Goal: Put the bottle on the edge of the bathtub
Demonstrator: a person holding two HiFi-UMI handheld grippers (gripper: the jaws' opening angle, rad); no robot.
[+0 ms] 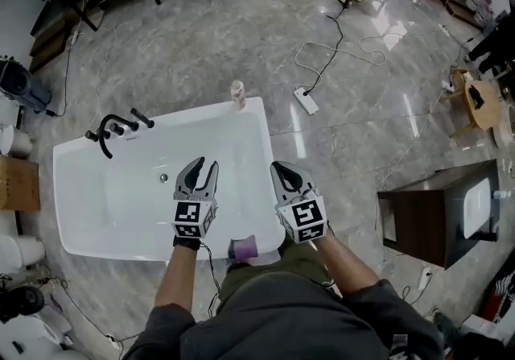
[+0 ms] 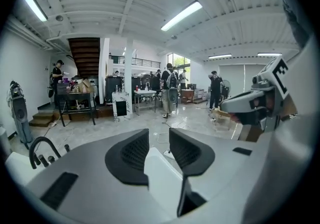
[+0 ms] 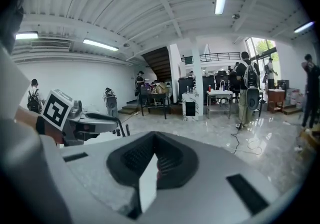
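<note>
A small pink-and-white bottle (image 1: 237, 94) stands upright on the far rim of the white bathtub (image 1: 173, 117). Both grippers hover over the tub's near end, well short of the bottle. My left gripper (image 1: 203, 167) points toward the far rim, its jaws a little apart with nothing between them; in its own view the left gripper (image 2: 159, 137) shows only the room through the gap. My right gripper (image 1: 282, 171) has its jaws together, and in the right gripper view the right gripper (image 3: 155, 142) holds nothing.
A black faucet (image 1: 113, 129) stands on the tub's left rim. A purple object (image 1: 243, 248) lies at the near rim by the person's waist. A power strip (image 1: 306, 100) with cables lies on the floor beyond. A dark cabinet (image 1: 438, 213) stands to the right.
</note>
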